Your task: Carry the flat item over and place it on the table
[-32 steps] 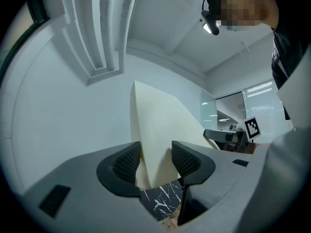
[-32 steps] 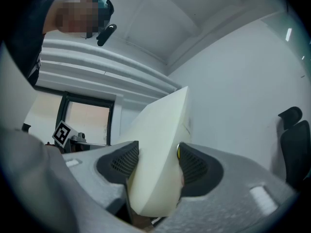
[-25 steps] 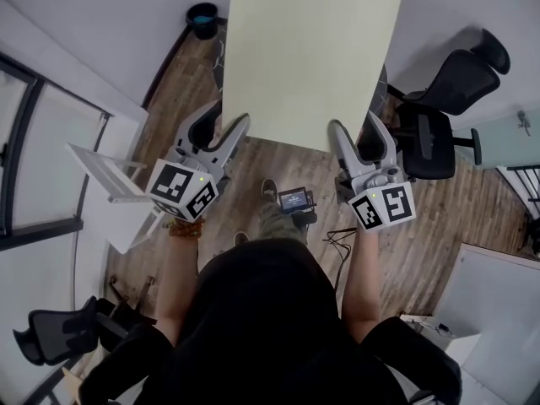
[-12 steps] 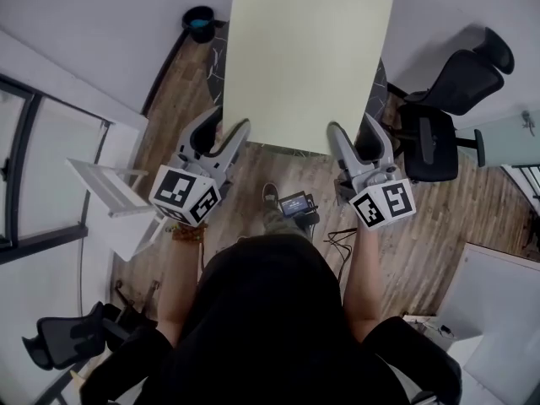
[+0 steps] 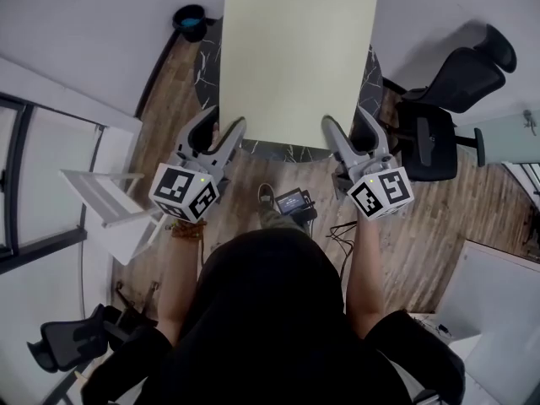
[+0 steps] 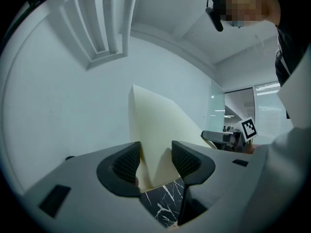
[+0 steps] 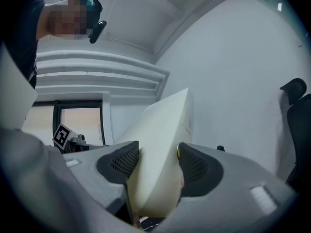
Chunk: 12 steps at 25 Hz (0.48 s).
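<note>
Since a second ago, the pale yellow flat rectangular board (image 5: 295, 57) has moved forward and now hangs over most of the round black marble-patterned table (image 5: 205, 74). My left claw (image 5: 221, 126) and right claw (image 5: 346, 123) each pinch its near edge, one at each corner.

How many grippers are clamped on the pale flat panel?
2: left gripper on the panel at its near-left corner, right gripper at its near-right corner. None hidden.
</note>
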Each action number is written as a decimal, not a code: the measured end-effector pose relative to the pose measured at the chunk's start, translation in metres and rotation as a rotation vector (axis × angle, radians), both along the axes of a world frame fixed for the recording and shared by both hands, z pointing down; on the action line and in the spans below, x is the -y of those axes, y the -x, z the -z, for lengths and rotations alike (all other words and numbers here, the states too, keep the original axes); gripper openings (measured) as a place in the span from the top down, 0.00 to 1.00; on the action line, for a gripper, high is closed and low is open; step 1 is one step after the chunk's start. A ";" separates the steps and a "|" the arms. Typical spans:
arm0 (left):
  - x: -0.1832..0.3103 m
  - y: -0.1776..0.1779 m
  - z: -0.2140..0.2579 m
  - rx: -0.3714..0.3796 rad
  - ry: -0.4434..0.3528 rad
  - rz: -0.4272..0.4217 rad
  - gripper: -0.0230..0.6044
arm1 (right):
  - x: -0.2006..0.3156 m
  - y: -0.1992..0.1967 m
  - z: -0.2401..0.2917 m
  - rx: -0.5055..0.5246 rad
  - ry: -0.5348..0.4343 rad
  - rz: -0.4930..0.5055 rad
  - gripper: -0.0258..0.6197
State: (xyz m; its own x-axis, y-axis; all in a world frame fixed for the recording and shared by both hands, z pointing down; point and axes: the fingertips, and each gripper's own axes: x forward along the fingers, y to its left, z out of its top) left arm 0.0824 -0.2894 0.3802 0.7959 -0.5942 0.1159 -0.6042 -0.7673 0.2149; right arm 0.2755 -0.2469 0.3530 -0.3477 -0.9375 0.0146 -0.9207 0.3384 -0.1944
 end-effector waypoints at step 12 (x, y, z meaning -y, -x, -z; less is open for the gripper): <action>0.029 -0.024 -0.043 0.053 0.071 0.016 0.64 | 0.035 -0.026 -0.051 0.046 0.088 0.036 0.56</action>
State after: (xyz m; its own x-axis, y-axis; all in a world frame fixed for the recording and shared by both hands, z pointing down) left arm 0.1065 -0.3184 0.4232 0.7783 -0.5954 0.1994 -0.6279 -0.7417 0.2358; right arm 0.3017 -0.2817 0.4037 -0.3830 -0.9203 0.0799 -0.8978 0.3505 -0.2666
